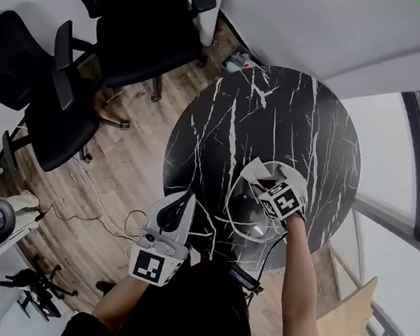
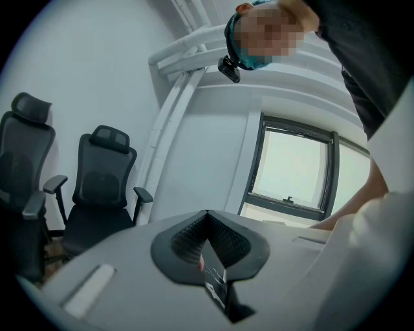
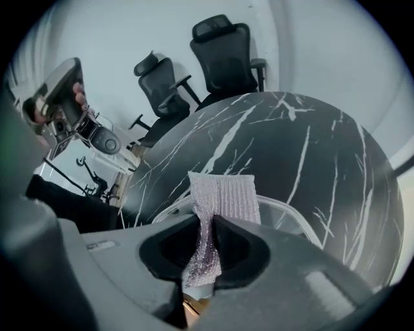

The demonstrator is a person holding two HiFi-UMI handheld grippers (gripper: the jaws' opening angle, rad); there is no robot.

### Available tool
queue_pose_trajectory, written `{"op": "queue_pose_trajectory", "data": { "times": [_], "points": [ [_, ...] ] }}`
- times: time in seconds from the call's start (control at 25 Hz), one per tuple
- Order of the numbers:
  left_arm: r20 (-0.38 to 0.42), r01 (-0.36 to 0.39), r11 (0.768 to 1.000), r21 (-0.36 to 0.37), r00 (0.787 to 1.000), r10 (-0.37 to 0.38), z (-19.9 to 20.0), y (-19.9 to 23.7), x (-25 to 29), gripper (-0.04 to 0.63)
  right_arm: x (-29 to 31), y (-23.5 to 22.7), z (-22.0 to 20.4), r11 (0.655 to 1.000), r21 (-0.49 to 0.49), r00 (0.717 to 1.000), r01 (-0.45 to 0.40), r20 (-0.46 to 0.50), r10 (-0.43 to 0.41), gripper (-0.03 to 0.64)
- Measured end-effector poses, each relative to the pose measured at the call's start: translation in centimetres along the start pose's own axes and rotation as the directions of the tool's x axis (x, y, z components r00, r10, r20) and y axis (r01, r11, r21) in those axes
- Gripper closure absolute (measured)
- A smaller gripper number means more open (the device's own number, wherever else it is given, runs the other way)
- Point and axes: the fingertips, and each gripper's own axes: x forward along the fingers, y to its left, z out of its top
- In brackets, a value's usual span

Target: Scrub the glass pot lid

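Note:
The glass pot lid [image 1: 243, 218] lies on the round black marble table [image 1: 290, 120], near its front edge. My right gripper [image 1: 256, 174] is over the lid's far side, shut on a silvery-pink mesh scrubbing cloth [image 3: 223, 197]. In the right gripper view the cloth runs out of the shut right gripper [image 3: 210, 216] and spreads over the lid's rim [image 3: 288, 210]. My left gripper [image 1: 183, 198] hangs off the table's left side above the wood floor. In its own view the left gripper [image 2: 207, 216] is shut and tilted up towards a window, with no lid in sight.
Black office chairs [image 1: 127, 35] stand on the floor left of the table, with another [image 1: 32, 85] beside them. Loose cables [image 1: 101, 212] trail across the floor. Some small items [image 1: 240, 58] lie by the table's far edge. Windows [image 1: 419, 163] run along the right.

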Motion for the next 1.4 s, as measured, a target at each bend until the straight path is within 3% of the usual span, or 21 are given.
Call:
{"op": "queue_pose_trajectory", "data": {
  "times": [0.24,0.48,1.4],
  "points": [
    [-0.007,-0.020,1.000,-0.004,1.000,0.020,-0.5,0.7,-0.9,0.594,0.9,1.9,-0.4,0.986,-0.164,0.997,-0.007,-0.074,-0.005,0.551],
    [0.001,-0.033,0.999,-0.014,0.999,0.033,-0.6,1.0,-1.2,0.594,1.8,3.8,-0.7,0.934,-0.357,0.979,0.019,-0.181,-0.090,0.551],
    [-0.001,-0.018,1.000,-0.001,1.000,0.018,-0.9,-1.1,-1.9,0.594,3.2,8.6,-3.0,0.896,-0.439,0.982,0.066,-0.128,-0.135,0.549]
  ]
}}
